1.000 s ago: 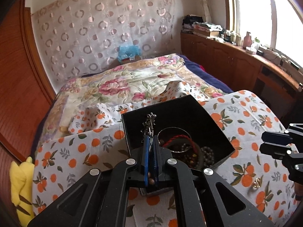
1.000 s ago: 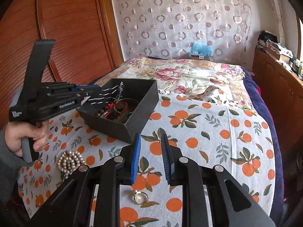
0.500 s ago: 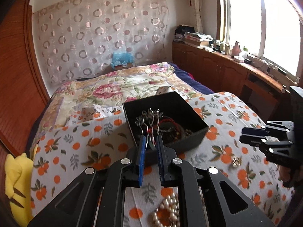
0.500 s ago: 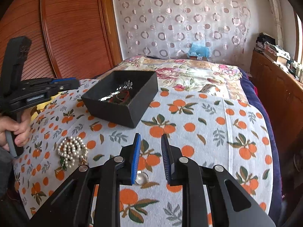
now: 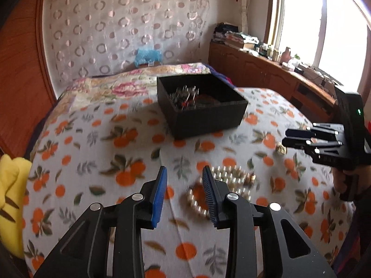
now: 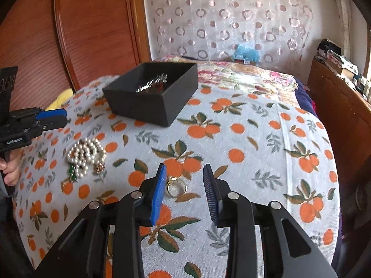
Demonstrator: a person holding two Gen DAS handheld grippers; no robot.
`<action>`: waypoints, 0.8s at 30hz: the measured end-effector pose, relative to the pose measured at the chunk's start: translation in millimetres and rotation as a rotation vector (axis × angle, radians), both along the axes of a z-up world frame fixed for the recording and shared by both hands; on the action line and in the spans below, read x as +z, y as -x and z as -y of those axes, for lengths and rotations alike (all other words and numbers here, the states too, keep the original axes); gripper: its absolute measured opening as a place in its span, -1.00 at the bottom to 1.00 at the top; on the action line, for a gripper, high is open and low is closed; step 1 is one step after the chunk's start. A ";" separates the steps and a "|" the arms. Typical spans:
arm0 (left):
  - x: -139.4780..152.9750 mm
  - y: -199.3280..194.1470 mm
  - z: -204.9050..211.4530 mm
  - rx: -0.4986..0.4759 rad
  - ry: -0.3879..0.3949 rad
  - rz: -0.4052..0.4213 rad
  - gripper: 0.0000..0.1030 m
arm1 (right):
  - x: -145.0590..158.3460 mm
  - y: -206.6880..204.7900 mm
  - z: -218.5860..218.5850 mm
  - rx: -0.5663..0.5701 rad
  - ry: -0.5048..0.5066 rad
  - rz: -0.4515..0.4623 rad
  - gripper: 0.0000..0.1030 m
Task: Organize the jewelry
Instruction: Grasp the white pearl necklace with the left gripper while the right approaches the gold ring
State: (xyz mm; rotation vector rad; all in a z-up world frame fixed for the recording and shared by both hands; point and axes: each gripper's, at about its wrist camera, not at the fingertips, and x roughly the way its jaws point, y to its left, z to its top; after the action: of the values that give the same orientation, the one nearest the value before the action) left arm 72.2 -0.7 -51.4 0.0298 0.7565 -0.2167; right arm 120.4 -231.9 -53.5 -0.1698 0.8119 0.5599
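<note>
A black box [image 5: 208,120] [image 6: 143,108] holding several jewelry pieces, a silvery one on top, sits on the orange-print cloth. My left gripper [image 5: 184,173] [image 6: 62,118] hovers over the cloth in front of it. Its jaws are opening with nothing between them, and a pearl necklace [image 5: 231,178] [image 6: 85,155] lies just right of its right finger. My right gripper [image 6: 185,171] [image 5: 286,139] hangs low over a gold ring [image 6: 176,186] [image 5: 281,149]. Those jaws are opening too, and the ring lies on the cloth between the fingers without touching the pads.
A green pendant [image 6: 73,172] lies by the pearls. A yellow plush [image 5: 11,197] sits at the cloth's left edge. Behind the box is a floral quilt [image 5: 139,81]. A wooden cabinet [image 5: 266,76] with bottles runs under the window, and wooden panels [image 6: 92,27] stand to the left.
My left gripper let go of the silvery piece in the box, pulled back toward the pearl necklace and opened its jaws. My right gripper sank toward the ring and widened.
</note>
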 end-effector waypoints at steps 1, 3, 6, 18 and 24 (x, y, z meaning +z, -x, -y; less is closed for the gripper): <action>-2.0 1.9 -1.3 -0.002 -0.002 -0.006 -0.35 | -0.5 -0.5 -1.5 0.001 0.004 -0.004 -0.32; -5.7 5.3 -2.6 -0.006 -0.003 -0.019 -0.35 | -0.8 -0.7 -3.1 0.000 0.013 -0.004 -0.32; -8.9 8.4 -3.1 -0.010 -0.002 -0.031 -0.34 | -6.0 -3.4 -6.7 -0.003 0.034 -0.033 -0.32; -17.0 16.1 1.6 -0.025 0.005 -0.051 -0.22 | -12.4 -1.8 -16.3 -0.002 0.106 -0.021 -0.33; -20.0 12.8 2.6 -0.029 0.010 -0.060 -0.19 | -11.5 0.1 -16.6 0.003 0.126 -0.004 -0.37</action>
State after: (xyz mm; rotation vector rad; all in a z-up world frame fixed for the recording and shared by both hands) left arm 59.4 -3.3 -71.3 0.0248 0.8156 -0.2504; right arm 120.3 -215.3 -65.1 -0.2857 0.8518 0.5116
